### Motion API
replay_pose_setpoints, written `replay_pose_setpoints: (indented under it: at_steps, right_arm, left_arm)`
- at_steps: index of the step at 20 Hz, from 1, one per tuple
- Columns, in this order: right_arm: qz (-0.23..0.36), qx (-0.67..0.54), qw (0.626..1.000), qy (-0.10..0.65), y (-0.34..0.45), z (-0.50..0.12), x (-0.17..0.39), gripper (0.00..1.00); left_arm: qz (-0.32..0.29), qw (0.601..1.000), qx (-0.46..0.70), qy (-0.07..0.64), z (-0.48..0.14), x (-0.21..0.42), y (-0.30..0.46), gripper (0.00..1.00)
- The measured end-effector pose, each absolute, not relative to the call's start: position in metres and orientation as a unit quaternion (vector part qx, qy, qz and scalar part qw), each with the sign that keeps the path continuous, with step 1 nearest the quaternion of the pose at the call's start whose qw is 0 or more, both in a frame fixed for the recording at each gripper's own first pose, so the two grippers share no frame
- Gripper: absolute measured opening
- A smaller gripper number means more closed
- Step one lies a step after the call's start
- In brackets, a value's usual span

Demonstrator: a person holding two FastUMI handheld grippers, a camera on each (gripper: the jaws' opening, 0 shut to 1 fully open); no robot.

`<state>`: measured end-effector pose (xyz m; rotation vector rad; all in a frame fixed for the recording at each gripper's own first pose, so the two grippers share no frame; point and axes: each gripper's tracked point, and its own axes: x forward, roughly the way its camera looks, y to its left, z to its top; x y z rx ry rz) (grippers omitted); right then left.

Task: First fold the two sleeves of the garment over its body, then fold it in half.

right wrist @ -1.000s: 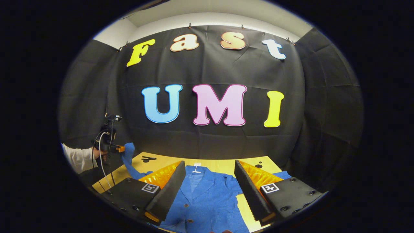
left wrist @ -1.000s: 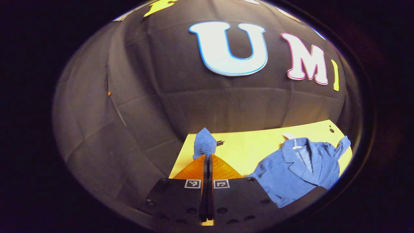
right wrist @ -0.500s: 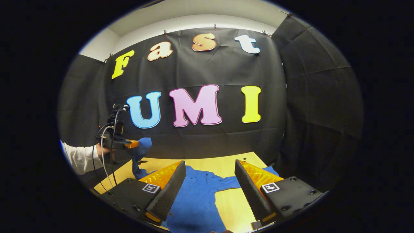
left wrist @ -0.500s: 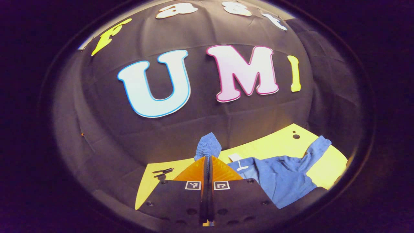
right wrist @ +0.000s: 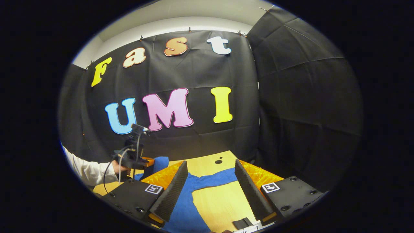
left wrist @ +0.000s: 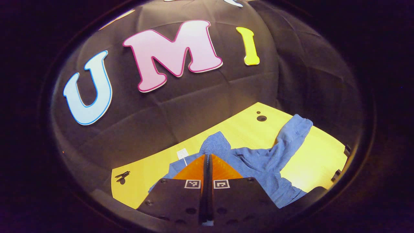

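Your left tongs [left wrist: 207, 158] are pressed together on the cuff of one sleeve [left wrist: 214, 144], which bunches up just past the tips; you hold it by the end, I judge, so the whole sleeve trails behind and can be laid across the garment [left wrist: 258, 168] in one pass. In the right gripper view those left tongs [right wrist: 149, 160] sit at the far left with your hand [right wrist: 114, 167] behind them, the blue cuff sticking out over the garment's left edge. The garment lies flat on the yellow surface [left wrist: 320, 158], its body near you and its collar tag [left wrist: 182, 153] toward the far side. Moving right, the other sleeve [right wrist: 215, 178] stretches out over bare surface toward the far right corner, untouched. Your right tongs [right wrist: 210, 184] are spread wide and hold nothing, poised above that sleeve, probably readied for it. Open surface lies on the right, but the far edge and the small round holes [left wrist: 261, 118] are close to that sleeve's cuff, and a small black clip [left wrist: 122, 176] rests at the far left.
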<state>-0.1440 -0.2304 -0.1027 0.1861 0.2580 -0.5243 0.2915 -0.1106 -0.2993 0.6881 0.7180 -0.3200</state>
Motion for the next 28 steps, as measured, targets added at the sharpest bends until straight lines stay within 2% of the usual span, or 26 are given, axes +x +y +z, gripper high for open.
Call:
replay_pose_setpoints:
  at_steps: [5, 6, 8, 9, 13, 19, 24, 25, 28]
  right_arm:
    - [-0.278, 0.084, 0.947, 0.135, -0.234, -0.103, -0.151, 0.84]
    - [-0.28, 0.081, 0.947, 0.135, -0.234, -0.103, -0.151, 0.84]
    - [-0.281, 0.077, 0.947, 0.135, -0.231, -0.101, -0.148, 0.84]
    - [-0.279, 0.076, 0.948, 0.134, -0.229, -0.1, -0.146, 0.84]
    - [-0.267, 0.073, 0.952, 0.134, -0.218, -0.102, -0.136, 0.84]
    - [-0.23, 0.075, 0.96, 0.14, -0.192, -0.11, -0.111, 0.84]
    - [-0.193, 0.091, 0.966, 0.145, -0.16, -0.114, -0.089, 0.85]
    - [-0.187, 0.093, 0.967, 0.145, -0.154, -0.113, -0.087, 0.95]
    - [-0.177, 0.084, 0.97, 0.141, -0.145, -0.107, -0.082, 0.95]
  left_arm:
    - [-0.171, 0.842, 0.347, 0.376, -0.356, 0.288, -0.129, 0.0]
    - [-0.171, 0.836, 0.342, 0.395, -0.362, 0.28, -0.13, 0.05]
    - [-0.176, 0.843, 0.33, 0.386, -0.362, 0.274, -0.132, 0.88]
    - [-0.185, 0.847, 0.324, 0.378, -0.35, 0.266, -0.132, 0.84]
    - [-0.189, 0.88, 0.293, 0.323, -0.279, 0.238, -0.105, 0.84]
    - [-0.109, 0.935, 0.22, 0.255, -0.15, 0.181, 0.01, 0.84]
    - [-0.038, 0.962, 0.173, 0.209, -0.091, 0.123, 0.078, 0.84]
    - [-0.025, 0.965, 0.167, 0.202, -0.084, 0.111, 0.089, 0.84]
    - [-0.003, 0.977, 0.139, 0.161, -0.05, 0.078, 0.092, 0.84]
